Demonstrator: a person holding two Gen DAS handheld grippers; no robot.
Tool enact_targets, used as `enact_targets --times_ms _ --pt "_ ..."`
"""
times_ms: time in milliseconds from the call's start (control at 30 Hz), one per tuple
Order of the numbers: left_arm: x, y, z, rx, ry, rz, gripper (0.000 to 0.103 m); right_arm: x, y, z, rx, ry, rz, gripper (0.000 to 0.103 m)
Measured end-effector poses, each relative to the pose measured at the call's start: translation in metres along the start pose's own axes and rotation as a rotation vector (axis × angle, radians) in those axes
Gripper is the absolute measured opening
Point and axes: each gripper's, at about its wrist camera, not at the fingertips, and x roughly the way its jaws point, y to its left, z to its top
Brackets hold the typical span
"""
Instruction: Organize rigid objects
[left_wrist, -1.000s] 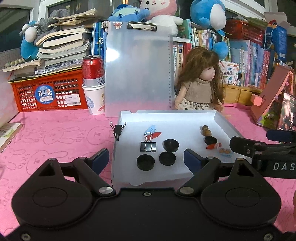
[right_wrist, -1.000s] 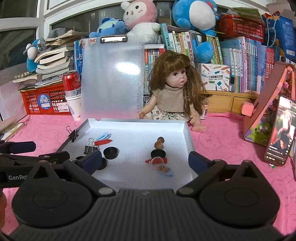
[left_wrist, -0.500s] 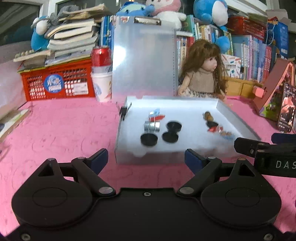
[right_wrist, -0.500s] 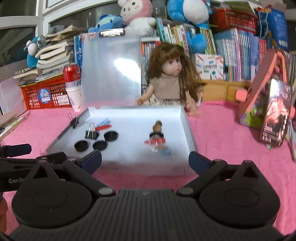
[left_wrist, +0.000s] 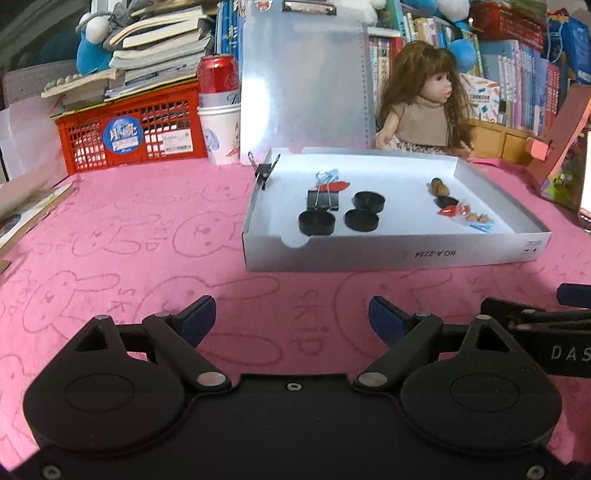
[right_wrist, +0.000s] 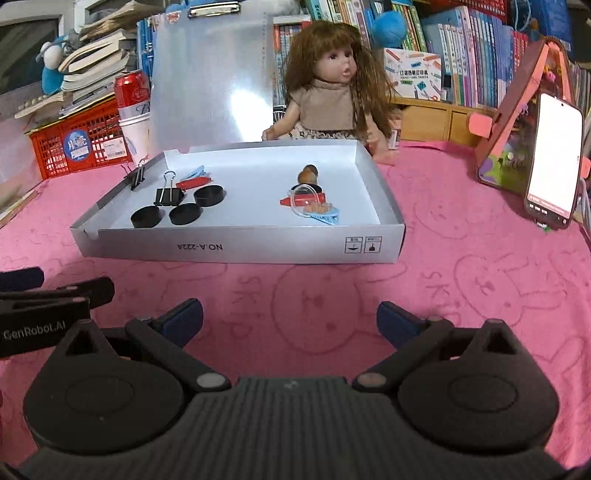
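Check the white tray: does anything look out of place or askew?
One small binder clip is clamped onto the left wall of the tray rather than lying inside with the other clip. Nothing looks spilled or damaged.

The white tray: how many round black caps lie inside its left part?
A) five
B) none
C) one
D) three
D: in the white tray, three round black caps lie together beside the black binder clip.
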Motion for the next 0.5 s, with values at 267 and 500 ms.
enact_targets --times_ms 267,500 --pt "0.007 0.004 -0.002 -0.028 0.041 0.012 0.092 0.004 0.009 -0.003 -0.045 0.033 -0.03 0.103" --pt "0.007 0.003 -0.004 -0.028 0.042 0.013 0.097 0.0 0.008 -0.007 -0.038 0.018 -0.026 0.103"
